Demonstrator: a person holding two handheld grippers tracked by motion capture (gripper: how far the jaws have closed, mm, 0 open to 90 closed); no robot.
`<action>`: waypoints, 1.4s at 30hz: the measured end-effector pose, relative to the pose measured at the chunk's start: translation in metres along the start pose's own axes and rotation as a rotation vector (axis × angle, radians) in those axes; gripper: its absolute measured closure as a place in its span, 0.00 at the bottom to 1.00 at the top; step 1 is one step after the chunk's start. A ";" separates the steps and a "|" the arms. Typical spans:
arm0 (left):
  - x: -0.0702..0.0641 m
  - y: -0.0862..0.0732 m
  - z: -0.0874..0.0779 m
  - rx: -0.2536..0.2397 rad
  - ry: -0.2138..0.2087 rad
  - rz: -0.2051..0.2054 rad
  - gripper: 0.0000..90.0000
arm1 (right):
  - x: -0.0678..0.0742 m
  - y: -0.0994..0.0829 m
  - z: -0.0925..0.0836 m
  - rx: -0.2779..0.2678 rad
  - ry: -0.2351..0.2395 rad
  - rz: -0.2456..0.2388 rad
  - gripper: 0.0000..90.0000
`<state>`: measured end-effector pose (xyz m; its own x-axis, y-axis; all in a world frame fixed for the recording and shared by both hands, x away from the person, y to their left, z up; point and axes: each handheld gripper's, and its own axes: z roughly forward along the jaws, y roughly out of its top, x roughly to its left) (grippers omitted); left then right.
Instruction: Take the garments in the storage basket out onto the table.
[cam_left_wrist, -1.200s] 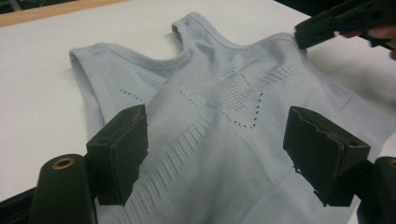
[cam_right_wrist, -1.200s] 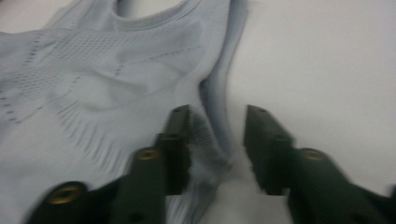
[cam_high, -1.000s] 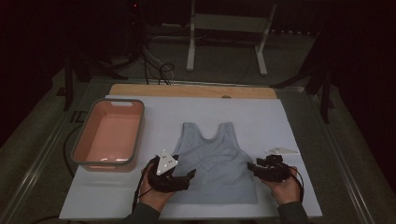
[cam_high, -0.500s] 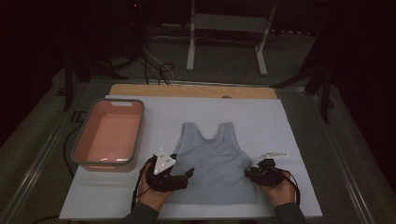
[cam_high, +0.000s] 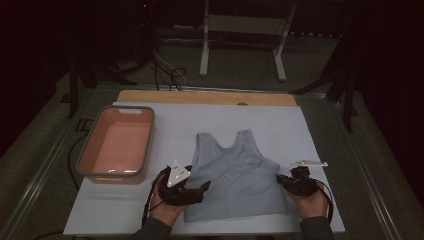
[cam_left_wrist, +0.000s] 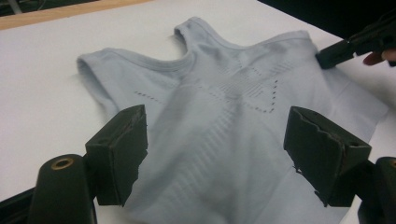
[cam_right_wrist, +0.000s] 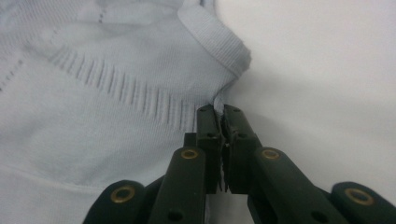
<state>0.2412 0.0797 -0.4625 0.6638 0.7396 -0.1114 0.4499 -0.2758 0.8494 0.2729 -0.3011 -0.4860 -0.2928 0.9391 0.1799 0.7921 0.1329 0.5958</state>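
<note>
So there's a pale grey-blue tank top (cam_high: 236, 177) lying flat on the white worktop (cam_high: 320, 130), a bit toward the near edge and roughly centred between the left and right edges, straps pointing to the far edge. Both hands come in from the near edge, one on each side of the shirt.

The right gripper (cam_right_wrist: 223, 114) has just been closing, and in the right gripper view its jaws are pinched tight on the shirt's side edge, right below the armhole band; a little fold of fabric sticks up between the tips. In the high view the right hand (cam_high: 309, 197) sits just off the shirt's right side, palm wrapped over the tool body, the tool angled inward toward the cloth and low against the worktop.

The left gripper (cam_left_wrist: 212, 154) is a different story: its jaws stand wide apart with the lower part of the shirt spread out between them, and the pads aren't pressing on anything. The left hand (cam_high: 167, 200) holds it at the shirt's lower left corner, pointing across the fabric toward the other hand, with the grey plate on top facing up. From the left gripper view you can see the other tool's black tip at the far side of the shirt.

Off toward the left edge of the worktop sits a salmon-coloured tub (cam_high: 86, 159) with a grey rim, well apart from the shirt.
</note>
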 end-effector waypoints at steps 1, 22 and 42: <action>0.000 0.000 0.000 0.001 0.000 0.000 0.26 | -0.002 0.000 -0.002 -0.008 0.015 0.005 0.96; -0.010 0.012 0.006 -0.012 -0.050 0.003 0.28 | 0.086 0.058 -0.040 -0.130 0.348 -0.207 0.96; 0.005 0.005 -0.006 0.007 -0.197 -0.087 0.34 | 0.186 0.080 0.013 -0.032 0.414 -0.349 0.95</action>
<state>0.2432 0.0854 -0.4555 0.7263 0.6263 -0.2832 0.5140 -0.2213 0.8288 0.2890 -0.1114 -0.4152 -0.7272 0.6366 0.2568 0.5955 0.3988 0.6974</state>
